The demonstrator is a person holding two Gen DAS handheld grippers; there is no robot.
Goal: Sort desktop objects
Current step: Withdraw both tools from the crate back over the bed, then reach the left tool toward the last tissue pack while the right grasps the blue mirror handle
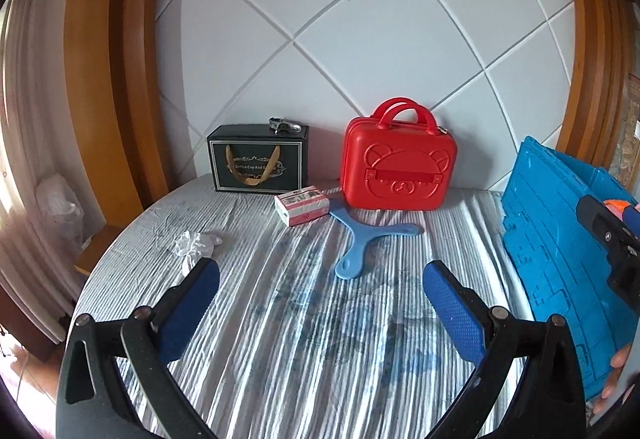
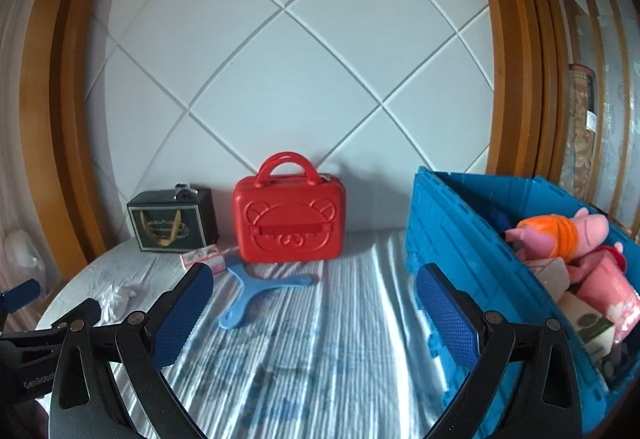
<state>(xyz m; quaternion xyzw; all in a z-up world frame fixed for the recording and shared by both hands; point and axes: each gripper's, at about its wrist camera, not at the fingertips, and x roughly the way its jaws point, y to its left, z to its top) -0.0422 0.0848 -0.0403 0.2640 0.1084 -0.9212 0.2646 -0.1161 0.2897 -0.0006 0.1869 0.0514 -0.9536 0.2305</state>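
**Mia:** Two blue pads [image 1: 200,293] stick out right by the camera. Those are the left tongs [image 1: 320,299], spread wide with nothing between them.

**Ben:** And the right tongs [image 2: 316,303]?

**Mia:** Spread wide too, and holding nothing. Both hang over the striped cloth [image 1: 280,319] on the counter.

**Ben:** What lies on it?

**Mia:** One blue boomerang toy [image 1: 360,239] lies flat in the middle. Just behind it sits a little pink box [image 1: 302,206]. At the back, by the white wall, stand a red case [image 1: 398,169] with a bear face and a black gift box [image 1: 258,159] with gold handles. Something small and shiny sits on top of the black one. I cannot tell what.

**Ben:** And that crumpled clear stuff?

**Mia:** It is a plastic wrapper [image 1: 196,244], near the left tongs.

**Ben:** Where do the toys go?

**Mia:** See the blue crate [image 2: 460,239] on the right side. A pink plush pig [image 2: 560,231] and some boxes are inside it.
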